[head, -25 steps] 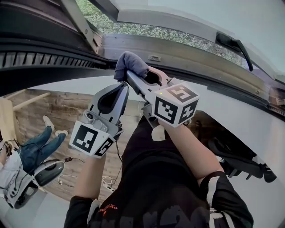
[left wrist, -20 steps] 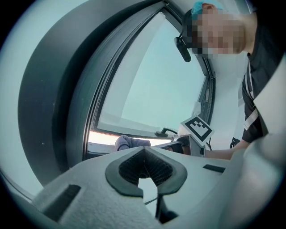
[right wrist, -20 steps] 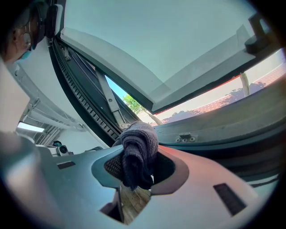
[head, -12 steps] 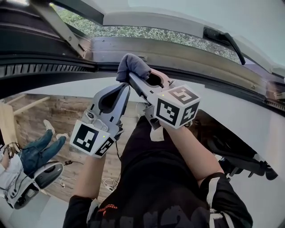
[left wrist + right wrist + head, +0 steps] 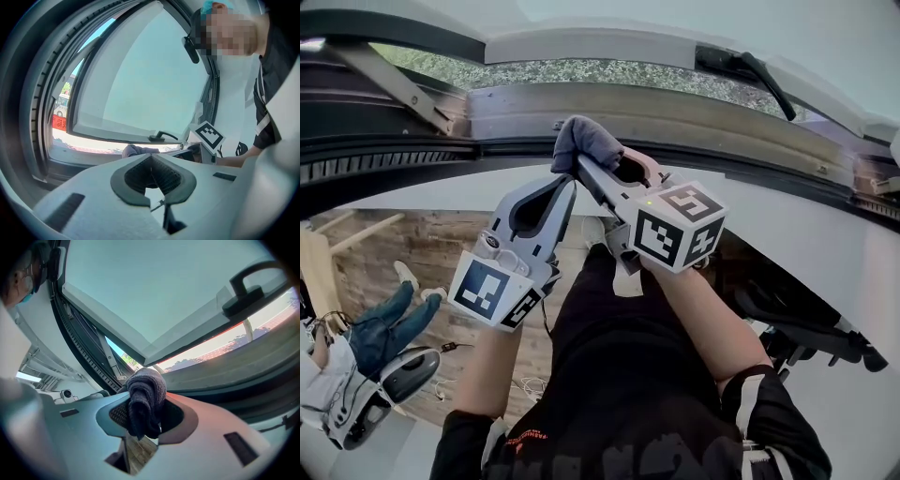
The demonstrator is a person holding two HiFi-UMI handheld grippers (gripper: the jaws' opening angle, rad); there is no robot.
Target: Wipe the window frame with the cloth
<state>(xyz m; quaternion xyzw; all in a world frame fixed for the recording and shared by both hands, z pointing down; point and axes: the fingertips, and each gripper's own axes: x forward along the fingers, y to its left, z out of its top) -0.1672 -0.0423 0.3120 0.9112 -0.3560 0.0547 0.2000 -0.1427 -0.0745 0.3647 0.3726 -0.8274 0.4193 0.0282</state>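
A dark grey cloth (image 5: pixel 581 139) is bunched at the tip of my right gripper (image 5: pixel 589 165), which is shut on it. The cloth rests against the lower edge of the grey window frame (image 5: pixel 722 117), left of its middle. In the right gripper view the cloth (image 5: pixel 149 383) hangs folded between the jaws of the right gripper (image 5: pixel 146 408), with the frame (image 5: pixel 234 364) just beyond. My left gripper (image 5: pixel 560 185) is just left of and below the cloth, shut with nothing in it. In the left gripper view the left gripper (image 5: pixel 151 158) points at the cloth (image 5: pixel 136 151).
The sash is swung open above, with a black handle (image 5: pixel 750 67) at upper right and a metal hinge stay (image 5: pixel 394 82) at upper left. A black ribbed seal (image 5: pixel 384 159) runs below the frame. A seated person's legs (image 5: pixel 389 323) show far below left.
The cloth and my right gripper have slid to the right along the frame, away from the hinge stay. The left gripper has kept its place beside them.
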